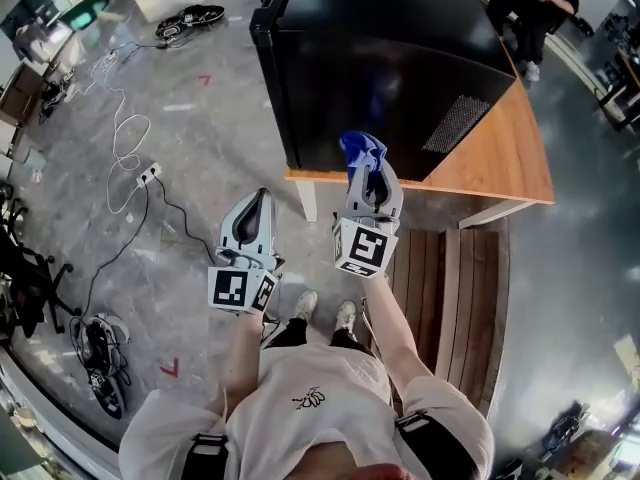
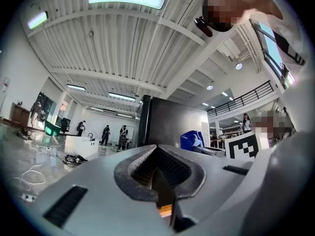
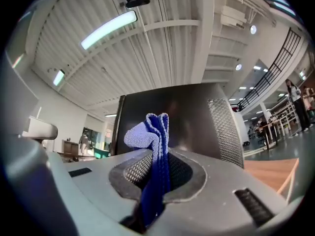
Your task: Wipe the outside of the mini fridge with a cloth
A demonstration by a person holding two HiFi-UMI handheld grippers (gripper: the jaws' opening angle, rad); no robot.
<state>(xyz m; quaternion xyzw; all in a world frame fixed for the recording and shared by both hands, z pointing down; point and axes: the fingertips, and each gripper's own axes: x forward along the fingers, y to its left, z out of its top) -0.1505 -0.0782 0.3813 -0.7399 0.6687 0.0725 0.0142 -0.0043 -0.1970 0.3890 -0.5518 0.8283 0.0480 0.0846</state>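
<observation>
**Blue cloth held up to a black mini fridge, wiping not yet begun**

A black, box-shaped mini fridge (image 1: 390,68) is seen standing at the near left corner of a light wooden worktop (image 1: 505,163). The face with a perforated vent panel (image 1: 458,121) is turned towards the person. A folded blue knitted cloth (image 1: 362,154) is pinched in the closed right tongs (image 1: 368,173) and held just before that face, above the worktop's near edge. Contact cannot be confirmed. The left tongs (image 1: 258,203) are closed on nothing and held lower, off the worktop's left edge.

Only a narrow fold is gripped, so the cloth could be dragged out by friction once rubbing starts. The knit might be snagged by the vent panel. The fridge, set close to the corner, could be shifted by hard pressure.
</observation>
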